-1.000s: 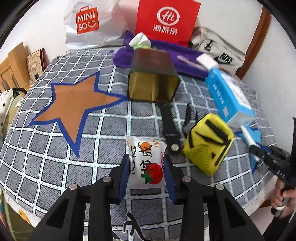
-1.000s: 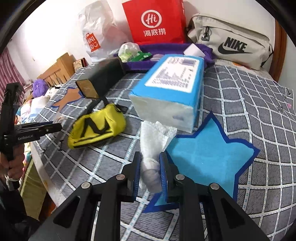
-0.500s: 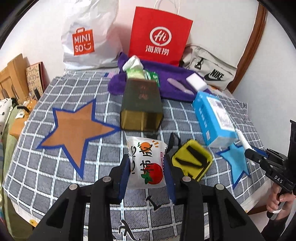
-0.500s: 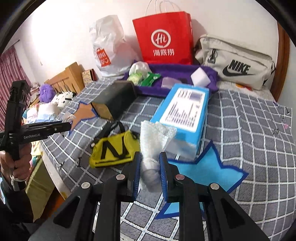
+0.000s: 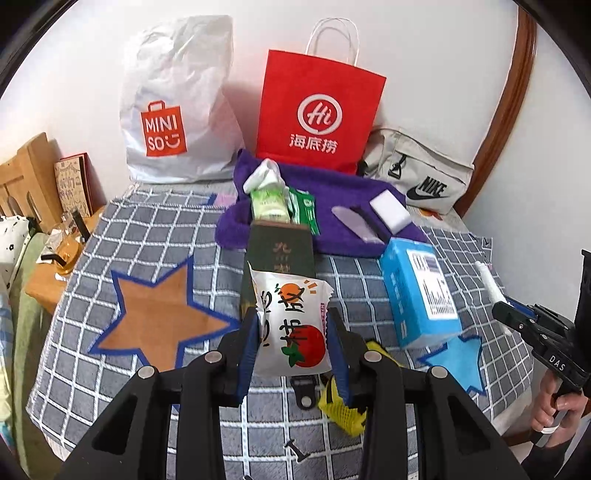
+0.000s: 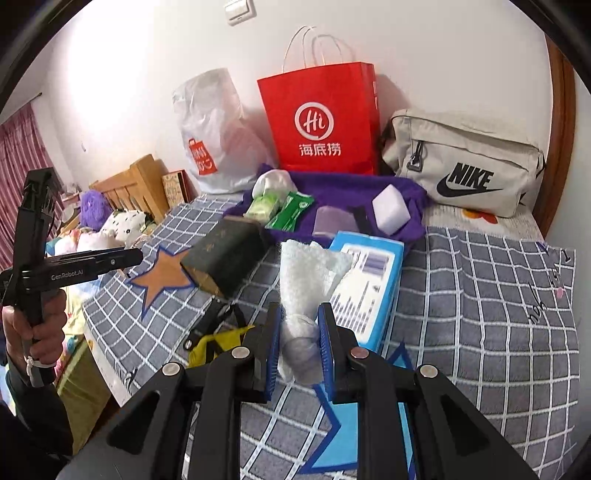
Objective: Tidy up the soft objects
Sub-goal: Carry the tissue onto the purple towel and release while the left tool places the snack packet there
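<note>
White wall [image 6: 122, 92] behind, plain, brightly lit, with a glare patch to the left in the right wrist view. Light switch plate [image 6: 241, 8] high on the wall. Curved brown wooden trim [image 5: 506, 110] runs up the right edge of the wall. Bed surface covered by a grey blanket [image 5: 155, 236] with white grid lines; an orange star patch [image 5: 159, 321] edged in blue and a light-blue star patch [image 5: 461, 354] are sewn on it. Left of the bed, a wooden headboard [image 6: 136, 181] with slats, and a low wooden surface [image 5: 44, 288] holding small clutter. Pink-red striped curtain [image 6: 18, 155] at far left. Floor not visible.
</note>
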`<control>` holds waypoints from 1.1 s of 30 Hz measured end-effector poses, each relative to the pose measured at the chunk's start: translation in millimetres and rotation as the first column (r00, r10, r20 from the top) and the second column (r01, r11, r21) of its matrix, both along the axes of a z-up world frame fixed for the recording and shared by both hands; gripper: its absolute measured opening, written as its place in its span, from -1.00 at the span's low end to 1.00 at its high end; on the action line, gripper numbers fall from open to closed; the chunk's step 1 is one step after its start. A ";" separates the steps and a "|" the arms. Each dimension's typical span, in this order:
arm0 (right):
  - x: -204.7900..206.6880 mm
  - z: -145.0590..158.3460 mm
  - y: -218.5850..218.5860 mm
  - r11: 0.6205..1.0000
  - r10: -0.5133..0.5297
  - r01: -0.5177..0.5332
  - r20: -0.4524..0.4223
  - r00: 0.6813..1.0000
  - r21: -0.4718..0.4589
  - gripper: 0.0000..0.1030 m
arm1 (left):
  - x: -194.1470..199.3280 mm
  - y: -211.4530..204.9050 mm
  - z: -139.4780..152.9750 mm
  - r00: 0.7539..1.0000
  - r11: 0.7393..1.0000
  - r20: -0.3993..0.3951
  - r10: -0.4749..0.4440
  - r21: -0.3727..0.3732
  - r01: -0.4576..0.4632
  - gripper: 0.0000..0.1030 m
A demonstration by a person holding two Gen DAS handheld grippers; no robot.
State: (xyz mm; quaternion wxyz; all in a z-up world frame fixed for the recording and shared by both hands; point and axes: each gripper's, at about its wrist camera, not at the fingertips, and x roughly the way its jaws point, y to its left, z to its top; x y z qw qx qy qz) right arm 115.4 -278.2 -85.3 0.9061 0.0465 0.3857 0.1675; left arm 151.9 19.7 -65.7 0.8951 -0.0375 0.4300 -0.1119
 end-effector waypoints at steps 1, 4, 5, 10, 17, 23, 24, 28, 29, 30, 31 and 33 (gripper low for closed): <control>3.2 1.4 -0.8 1.000 -0.002 0.002 0.001 1.000 0.002 -0.62 | 3.0 0.7 2.7 1.000 1.000 0.004 0.005 0.001 -0.005 -0.34; 11.7 5.6 -2.0 1.000 -0.006 0.006 0.009 1.000 0.002 -0.62 | 10.7 2.9 9.0 1.000 1.000 0.010 0.017 -0.001 -0.017 -0.34; 14.9 7.1 -2.2 1.000 -0.007 0.007 0.010 1.000 0.002 -0.62 | 14.6 3.5 10.9 1.000 1.000 0.012 0.022 -0.001 -0.022 -0.34; 29.5 13.3 -4.3 1.000 -0.023 0.023 0.022 0.999 -0.003 -0.62 | 30.2 2.9 12.8 0.999 1.000 0.009 0.031 -0.001 -0.031 -0.34; 49.6 14.0 -4.6 0.999 -0.036 0.036 0.025 0.999 -0.018 -0.62 | 50.7 -4.5 10.9 1.000 1.000 -0.005 0.030 0.003 -0.030 -0.34; 61.2 19.4 -4.0 0.999 -0.034 0.034 0.032 0.999 -0.019 -0.62 | 63.0 -11.1 13.5 0.999 1.000 -0.032 0.017 0.013 -0.017 -0.34; 63.2 20.7 -3.8 0.999 -0.031 0.031 0.028 0.999 -0.016 -0.62 | 64.7 -12.2 14.0 0.999 1.000 -0.038 0.013 0.018 -0.013 -0.34; 68.7 26.7 -1.4 1.000 -0.021 0.022 0.024 0.999 -0.014 -0.62 | 69.0 -18.1 13.9 0.998 0.999 -0.068 -0.016 0.029 0.018 -0.34; 69.6 28.3 -0.2 1.000 -0.019 0.019 0.025 0.999 -0.018 -0.62 | 70.5 -20.1 13.0 0.997 0.999 -0.075 -0.030 0.030 0.032 -0.34; 70.6 29.8 0.7 0.999 -0.020 0.021 0.028 0.999 -0.025 -0.62 | 71.5 -20.9 12.6 0.997 0.999 -0.076 -0.033 0.034 0.036 -0.34; 71.8 30.6 1.8 0.999 -0.021 0.022 0.026 0.999 -0.031 -0.62 | 72.4 -21.3 11.9 0.997 0.999 -0.075 -0.035 0.039 0.038 -0.34; 73.8 32.8 2.5 0.999 -0.019 0.020 0.037 0.999 -0.038 -0.62 | 75.4 -21.9 9.3 0.997 0.998 -0.071 -0.038 0.038 0.041 -0.34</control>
